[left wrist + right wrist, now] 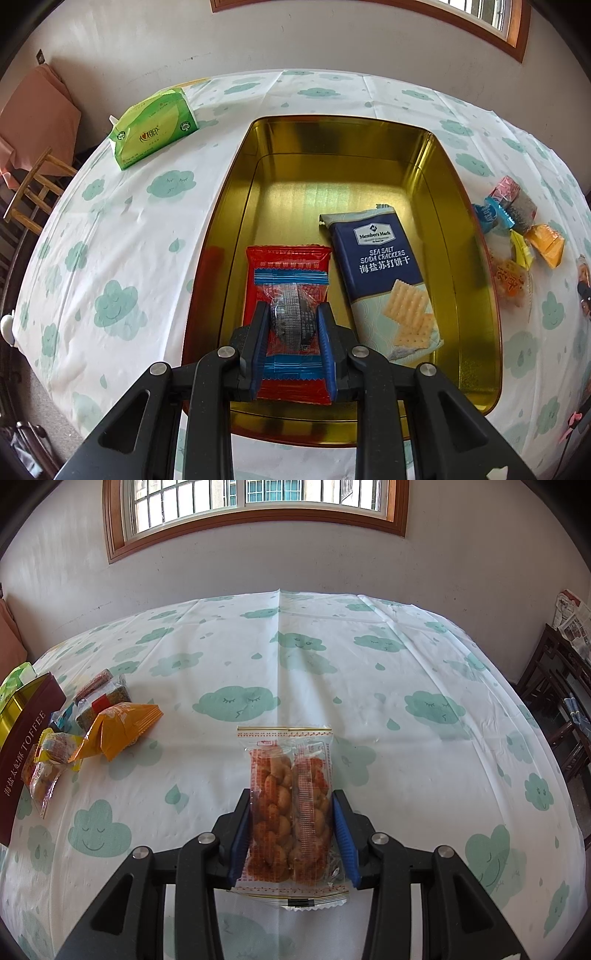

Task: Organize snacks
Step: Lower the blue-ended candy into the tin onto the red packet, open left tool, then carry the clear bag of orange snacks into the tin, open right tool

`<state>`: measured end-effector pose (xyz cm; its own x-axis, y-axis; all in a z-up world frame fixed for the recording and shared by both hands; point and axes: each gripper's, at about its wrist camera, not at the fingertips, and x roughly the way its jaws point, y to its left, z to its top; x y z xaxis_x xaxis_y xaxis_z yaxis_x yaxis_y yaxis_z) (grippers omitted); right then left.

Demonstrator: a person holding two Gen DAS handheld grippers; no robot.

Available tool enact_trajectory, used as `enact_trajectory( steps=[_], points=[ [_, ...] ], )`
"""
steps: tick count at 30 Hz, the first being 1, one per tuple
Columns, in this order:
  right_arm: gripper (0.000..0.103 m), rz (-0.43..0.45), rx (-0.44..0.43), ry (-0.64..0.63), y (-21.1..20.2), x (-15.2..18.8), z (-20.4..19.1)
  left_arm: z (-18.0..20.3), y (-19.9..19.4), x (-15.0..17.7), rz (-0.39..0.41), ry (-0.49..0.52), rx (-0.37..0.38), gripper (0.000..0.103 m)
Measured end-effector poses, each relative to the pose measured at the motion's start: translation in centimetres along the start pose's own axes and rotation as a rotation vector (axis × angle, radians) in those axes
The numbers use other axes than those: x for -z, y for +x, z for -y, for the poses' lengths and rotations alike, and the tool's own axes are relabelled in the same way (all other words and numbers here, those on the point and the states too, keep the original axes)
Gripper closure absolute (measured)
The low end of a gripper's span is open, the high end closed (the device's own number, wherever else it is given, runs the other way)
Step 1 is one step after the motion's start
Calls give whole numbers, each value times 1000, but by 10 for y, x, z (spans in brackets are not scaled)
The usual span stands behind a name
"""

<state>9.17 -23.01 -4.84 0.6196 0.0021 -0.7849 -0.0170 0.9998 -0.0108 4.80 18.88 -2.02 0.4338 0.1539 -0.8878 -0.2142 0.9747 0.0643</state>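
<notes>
A gold tin sits open on the table. In it lie a blue soda cracker pack and a red snack packet. My left gripper is over the tin's near end, shut on the red packet. My right gripper is shut on a clear bag of orange snacks, held above the tablecloth. A pile of loose snacks lies right of the tin; it also shows in the right wrist view, next to the tin's maroon side.
A green tissue pack lies on the table left of the tin. A wooden chair stands at the table's left edge. Dark wooden furniture stands at the right. The wall with a window is behind the table.
</notes>
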Motion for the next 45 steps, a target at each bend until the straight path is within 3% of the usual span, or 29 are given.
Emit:
enact_trajectory(
  steps=[14,19,27,45],
  points=[
    [61,0,1,-1,0,0,0,2,2,5,-1,34,-58,77],
    [61,1,0,-1,0,0,0,4,-2,5,15,45,-80,62],
    [61,1,0,-1,0,1,0,10,-15,6,60,71,-125,53],
    [63,-26,25,19,1,-3,2,19,-35,20,93,71,-127,40]
  ],
)
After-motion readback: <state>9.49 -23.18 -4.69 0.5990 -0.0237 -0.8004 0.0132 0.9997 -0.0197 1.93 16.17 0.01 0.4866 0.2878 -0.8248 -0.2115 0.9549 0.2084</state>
